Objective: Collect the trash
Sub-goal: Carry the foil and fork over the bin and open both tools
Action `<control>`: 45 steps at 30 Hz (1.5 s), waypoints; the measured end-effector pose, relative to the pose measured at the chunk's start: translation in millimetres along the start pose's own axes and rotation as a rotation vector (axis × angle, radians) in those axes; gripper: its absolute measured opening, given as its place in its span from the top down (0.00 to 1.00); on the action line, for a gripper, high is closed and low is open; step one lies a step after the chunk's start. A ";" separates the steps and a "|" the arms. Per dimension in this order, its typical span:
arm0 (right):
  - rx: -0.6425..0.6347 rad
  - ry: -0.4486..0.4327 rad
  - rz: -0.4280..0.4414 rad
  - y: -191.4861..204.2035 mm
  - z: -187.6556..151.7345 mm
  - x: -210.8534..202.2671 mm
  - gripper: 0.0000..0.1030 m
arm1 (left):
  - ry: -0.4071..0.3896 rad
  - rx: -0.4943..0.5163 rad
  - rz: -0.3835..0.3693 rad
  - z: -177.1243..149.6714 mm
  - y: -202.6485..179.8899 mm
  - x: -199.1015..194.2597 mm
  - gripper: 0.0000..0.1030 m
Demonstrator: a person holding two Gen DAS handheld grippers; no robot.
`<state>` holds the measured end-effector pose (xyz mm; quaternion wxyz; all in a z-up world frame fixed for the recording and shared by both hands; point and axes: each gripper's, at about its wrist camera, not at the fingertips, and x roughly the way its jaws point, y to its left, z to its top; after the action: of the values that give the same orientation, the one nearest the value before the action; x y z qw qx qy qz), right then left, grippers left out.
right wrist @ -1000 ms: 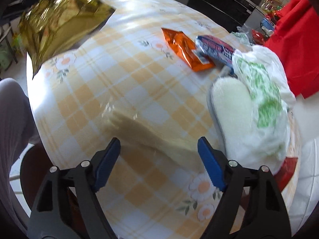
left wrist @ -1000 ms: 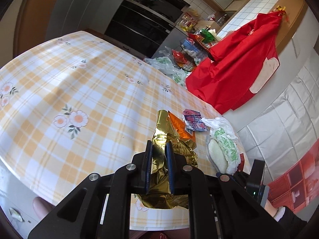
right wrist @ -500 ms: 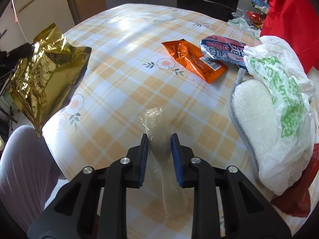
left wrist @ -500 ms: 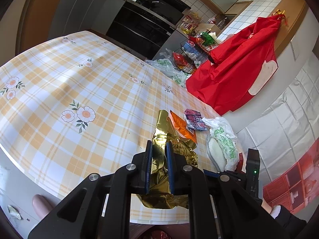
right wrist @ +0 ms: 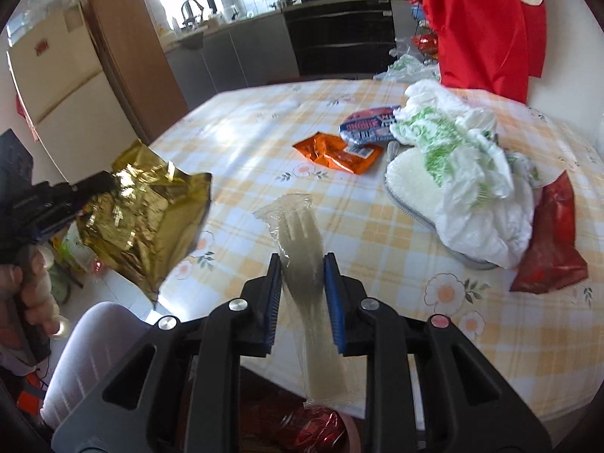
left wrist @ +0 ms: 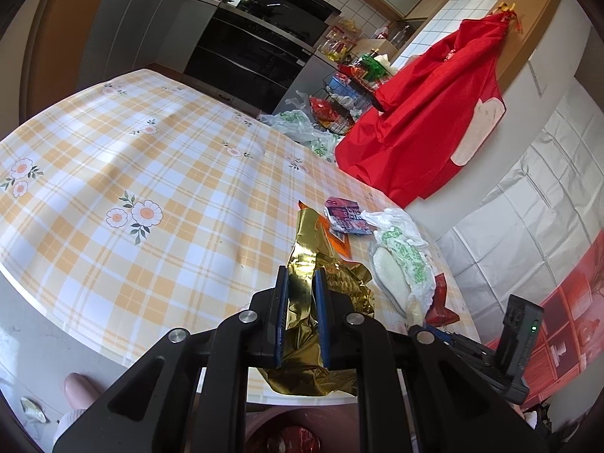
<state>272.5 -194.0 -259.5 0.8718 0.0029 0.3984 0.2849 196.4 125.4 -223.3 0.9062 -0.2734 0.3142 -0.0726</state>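
My left gripper (left wrist: 301, 275) is shut on a crumpled gold foil wrapper (left wrist: 302, 302), held above the near table edge; it also shows in the right wrist view (right wrist: 147, 219). My right gripper (right wrist: 302, 260) is shut on a clear plastic wrapper with a fork inside (right wrist: 302, 249), lifted off the table. An orange wrapper (right wrist: 336, 153), a blue-red packet (right wrist: 368, 124) and a dark red wrapper (right wrist: 551, 256) lie on the checked tablecloth (right wrist: 245, 143). A bin with red trash (right wrist: 313, 426) sits below the table edge.
A white-green plastic bag over a pale sponge mitt (right wrist: 460, 166) lies at the table's right. A red apron (left wrist: 426, 120) hangs on the wall beyond. Kitchen cabinets and an oven (left wrist: 256, 53) stand behind the table. A person's knee (right wrist: 98, 343) is at lower left.
My right gripper went from open above the clear wrapper to shut on it and lifted it back toward the table edge. My left gripper kept the gold wrapper and drew back slightly.
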 end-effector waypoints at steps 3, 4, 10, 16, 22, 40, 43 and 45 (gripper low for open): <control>-0.002 -0.037 0.016 5.7 -5.5 -24.7 0.75 | -0.002 0.024 -0.006 -3.5 -11.4 -9.6 0.87; -0.007 -0.046 0.017 8.2 -6.5 -29.5 0.75 | -0.003 0.031 -0.009 -4.8 -14.7 -13.1 0.87; 0.009 -0.100 0.040 16.2 -21.1 -72.2 0.75 | -0.007 0.063 -0.023 -15.0 -35.0 -35.5 0.87; 0.008 -0.117 0.056 29.6 -39.0 -100.5 0.75 | -0.016 0.102 -0.038 -27.2 -55.9 -60.2 0.87; 0.010 -0.152 0.092 42.4 -52.3 -130.2 0.75 | -0.034 0.134 -0.046 -37.7 -69.9 -85.1 0.87; -0.011 -0.123 0.133 64.0 -75.6 -151.7 0.72 | -0.092 0.171 -0.054 -46.0 -81.6 -135.2 0.87; -0.020 -0.111 0.136 66.2 -76.7 -147.0 0.69 | -0.082 0.174 -0.051 -48.0 -80.8 -133.2 0.87; -0.017 -0.114 0.141 66.5 -76.3 -148.0 0.67 | -0.074 0.175 -0.050 -49.7 -80.9 -131.4 0.87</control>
<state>109.5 -229.1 -193.5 0.8709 0.0396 0.3444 0.3483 65.4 75.0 -142.4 0.9355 -0.2036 0.2661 -0.1124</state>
